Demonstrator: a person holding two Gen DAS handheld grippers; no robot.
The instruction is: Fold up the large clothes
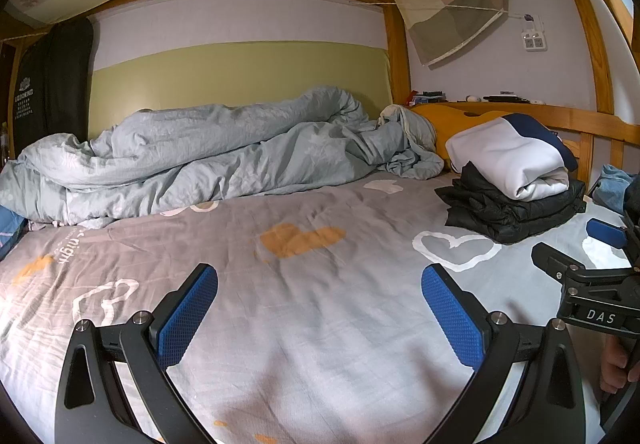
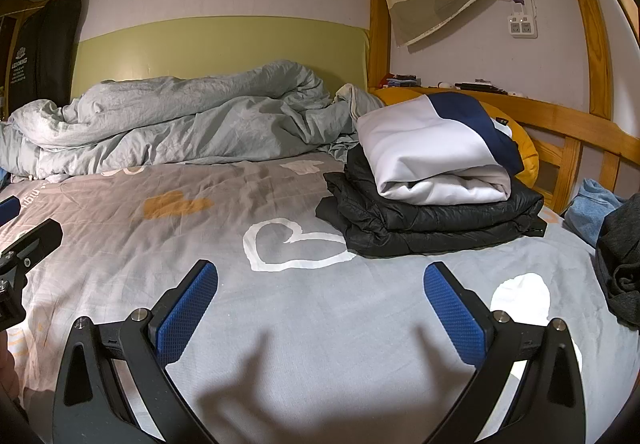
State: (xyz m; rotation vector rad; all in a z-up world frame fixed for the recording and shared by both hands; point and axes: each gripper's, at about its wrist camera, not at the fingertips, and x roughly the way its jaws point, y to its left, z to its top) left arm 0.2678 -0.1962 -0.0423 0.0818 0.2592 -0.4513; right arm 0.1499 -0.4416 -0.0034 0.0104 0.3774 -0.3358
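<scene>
A folded white and navy garment [image 1: 512, 156] [image 2: 436, 148] lies on top of a folded black puffy jacket [image 1: 516, 208] [image 2: 432, 220] at the right side of the bed. My left gripper [image 1: 320, 308] hovers open over the grey bedsheet [image 1: 304, 308], with nothing between its blue pads. My right gripper [image 2: 320, 304] is open too, low over the sheet [image 2: 328, 324], in front of the stack. In the left wrist view the right gripper [image 1: 600, 244] shows at the right edge. A dark grey garment [image 2: 620, 268] and a blue one [image 2: 592, 212] lie unfolded at the far right.
A crumpled pale blue duvet [image 1: 208, 148] [image 2: 172, 124] fills the back of the bed against the green wall panel. A wooden bed frame and rail [image 2: 568, 128] run along the right. A yellow pillow [image 2: 524, 148] sits behind the stack. A hand [image 1: 616, 368] holds the right gripper's handle.
</scene>
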